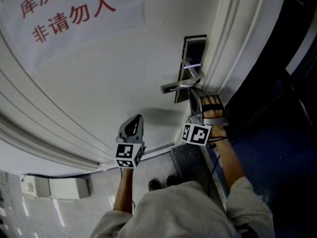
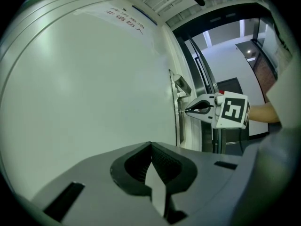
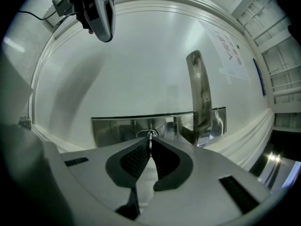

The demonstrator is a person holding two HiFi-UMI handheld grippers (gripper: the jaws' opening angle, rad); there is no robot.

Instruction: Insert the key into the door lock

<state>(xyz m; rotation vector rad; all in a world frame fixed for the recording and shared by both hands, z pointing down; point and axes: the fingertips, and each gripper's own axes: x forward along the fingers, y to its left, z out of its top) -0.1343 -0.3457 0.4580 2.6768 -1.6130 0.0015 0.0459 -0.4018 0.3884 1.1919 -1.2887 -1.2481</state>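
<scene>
Our right gripper pinches the key at the lock plate by the door's edge; our left gripper has its fingers together, empty.

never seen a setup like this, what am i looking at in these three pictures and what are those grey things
A person stands at a white door with a hand-held gripper in each hand. The head view comes from a camera on their head, looking down; the other two come from cameras riding on the grippers. The grey shapes are the grippers' fingers. The right gripper is shut on a small key, held at the metal lock plate beside the lever handle. The left gripper is shut and empty, away from the lock.
</scene>
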